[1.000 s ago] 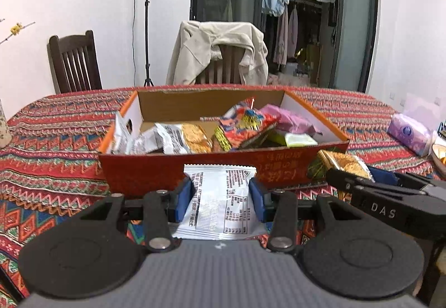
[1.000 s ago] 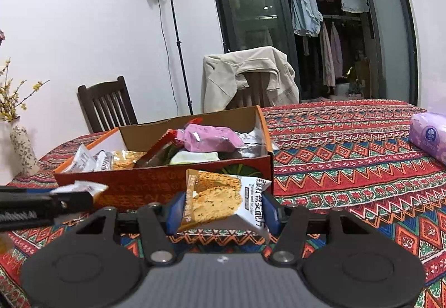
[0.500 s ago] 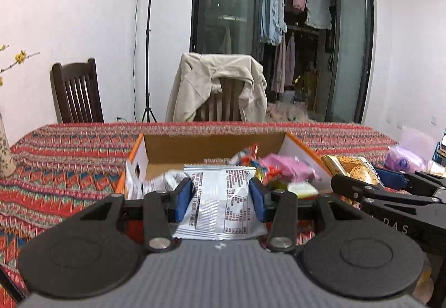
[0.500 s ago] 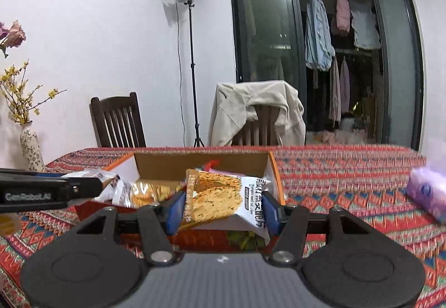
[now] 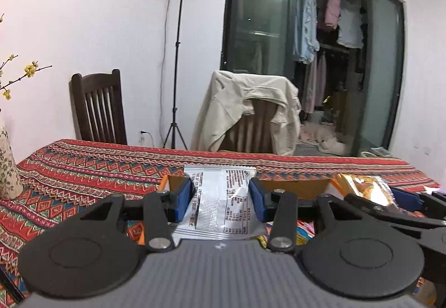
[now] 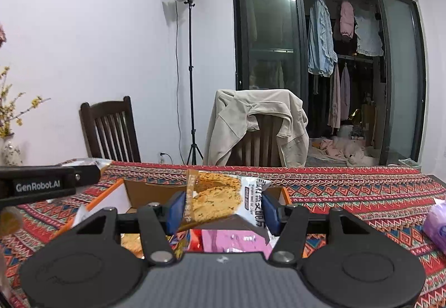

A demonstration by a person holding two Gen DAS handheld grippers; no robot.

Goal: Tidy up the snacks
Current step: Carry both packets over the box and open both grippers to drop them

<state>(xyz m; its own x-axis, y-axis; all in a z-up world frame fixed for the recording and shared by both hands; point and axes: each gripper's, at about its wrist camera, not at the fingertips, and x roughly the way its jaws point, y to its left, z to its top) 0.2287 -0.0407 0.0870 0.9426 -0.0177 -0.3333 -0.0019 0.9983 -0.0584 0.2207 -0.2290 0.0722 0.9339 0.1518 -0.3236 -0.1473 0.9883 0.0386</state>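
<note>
My left gripper [image 5: 220, 200] is shut on a silver snack packet [image 5: 221, 207] with its printed back toward me. My right gripper [image 6: 223, 209] is shut on an orange-and-white cracker packet [image 6: 220, 200], which also shows in the left wrist view [image 5: 365, 190]. Both grippers hang over the open orange cardboard box [image 6: 133, 192], whose far wall shows in the left wrist view [image 5: 295, 188]. A pink packet [image 6: 234, 241] and other snacks lie in the box under the right gripper. The left gripper shows at the left of the right wrist view [image 6: 50, 179].
The box stands on a table with a red patterned cloth [image 6: 362, 196]. A purple tissue pack [image 6: 436, 221] lies at the right. A vase [image 5: 7, 165] stands at the left. Two chairs [image 5: 97, 110] stand behind the table, one draped with a beige jacket [image 5: 251, 110].
Both grippers rose and moved forward with their packets, from in front of the box to above it. The box now sits lower in both views, mostly hidden by the grippers.
</note>
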